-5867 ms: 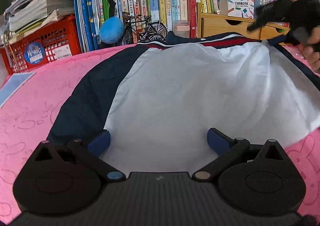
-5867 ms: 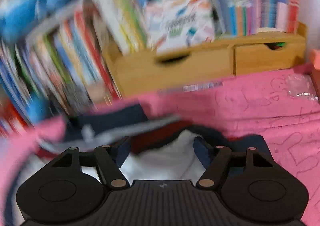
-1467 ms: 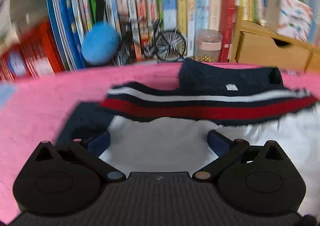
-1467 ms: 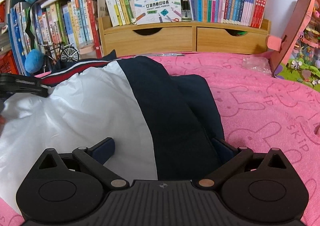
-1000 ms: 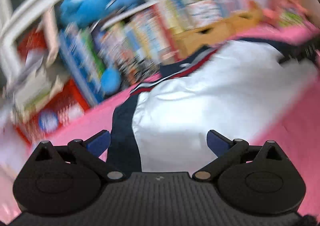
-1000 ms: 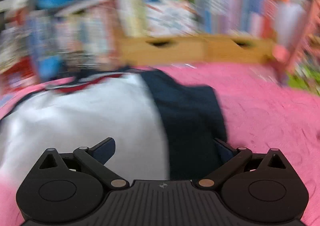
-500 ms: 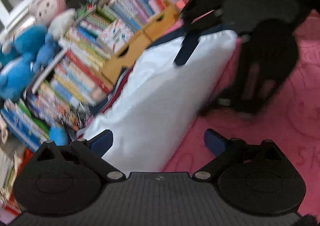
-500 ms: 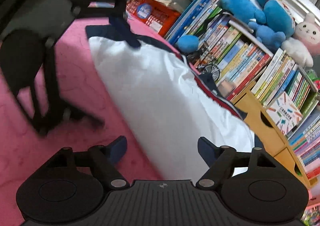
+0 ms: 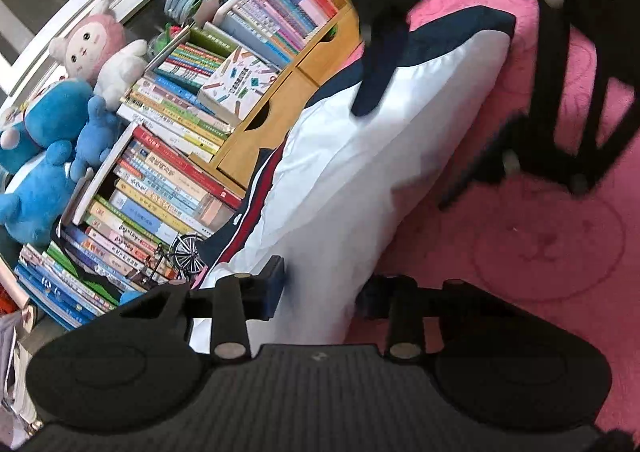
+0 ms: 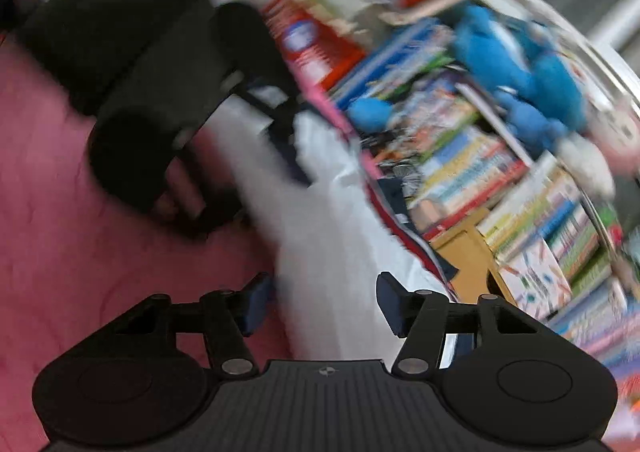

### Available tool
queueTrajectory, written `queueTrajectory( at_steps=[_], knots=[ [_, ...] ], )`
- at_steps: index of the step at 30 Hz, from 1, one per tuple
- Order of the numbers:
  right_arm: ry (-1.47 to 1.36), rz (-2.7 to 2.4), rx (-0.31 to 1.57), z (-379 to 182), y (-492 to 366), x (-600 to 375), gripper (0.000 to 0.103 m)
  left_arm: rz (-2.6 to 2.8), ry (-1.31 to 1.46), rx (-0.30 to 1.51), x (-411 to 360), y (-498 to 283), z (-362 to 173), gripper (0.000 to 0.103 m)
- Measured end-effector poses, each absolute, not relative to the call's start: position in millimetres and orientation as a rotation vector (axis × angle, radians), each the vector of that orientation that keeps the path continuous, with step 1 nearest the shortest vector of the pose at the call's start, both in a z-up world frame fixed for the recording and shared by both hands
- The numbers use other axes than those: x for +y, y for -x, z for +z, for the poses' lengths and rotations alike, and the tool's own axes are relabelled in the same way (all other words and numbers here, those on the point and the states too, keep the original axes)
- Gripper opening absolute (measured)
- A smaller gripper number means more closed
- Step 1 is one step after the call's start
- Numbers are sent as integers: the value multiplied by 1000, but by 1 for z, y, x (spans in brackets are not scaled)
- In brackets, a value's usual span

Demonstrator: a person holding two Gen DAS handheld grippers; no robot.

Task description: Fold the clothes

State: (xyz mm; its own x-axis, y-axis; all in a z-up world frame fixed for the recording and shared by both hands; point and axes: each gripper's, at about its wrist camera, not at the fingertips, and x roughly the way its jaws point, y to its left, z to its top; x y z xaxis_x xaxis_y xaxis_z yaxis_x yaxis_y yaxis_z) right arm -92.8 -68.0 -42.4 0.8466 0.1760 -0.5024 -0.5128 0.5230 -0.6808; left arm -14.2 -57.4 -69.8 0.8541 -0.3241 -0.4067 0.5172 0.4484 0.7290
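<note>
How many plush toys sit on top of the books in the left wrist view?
3: a pink-and-white plush at upper left, a blue-and-white plush just below it, and a plain blue plush below that, at the frame edge. Others may lie out of frame.

Right wrist view smeared by motion blur; right tongs (image 9: 400, 64) cut off at top edge.

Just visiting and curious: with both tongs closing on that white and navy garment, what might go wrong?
The left tongs are closing on the garment right at its edge, so it may slip out. The right tongs are closing too, but that view is blurred; they might catch uneven layers and skew the fold.
</note>
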Motion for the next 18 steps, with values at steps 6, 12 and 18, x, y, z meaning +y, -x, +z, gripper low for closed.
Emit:
queueTrajectory(
  at_steps=[6, 12, 18],
  knots=[
    [1107, 428, 407, -74, 69, -27, 19, -518, -1005, 307, -51, 9, -77, 24],
    [1151, 261, 524, -88, 55, -72, 11, -396, -897, 422, 4, -6, -68, 24],
    [1003, 71, 663, -86, 68, -172, 12, -287, -835, 495, 51, -8, -60, 24]
  ],
)
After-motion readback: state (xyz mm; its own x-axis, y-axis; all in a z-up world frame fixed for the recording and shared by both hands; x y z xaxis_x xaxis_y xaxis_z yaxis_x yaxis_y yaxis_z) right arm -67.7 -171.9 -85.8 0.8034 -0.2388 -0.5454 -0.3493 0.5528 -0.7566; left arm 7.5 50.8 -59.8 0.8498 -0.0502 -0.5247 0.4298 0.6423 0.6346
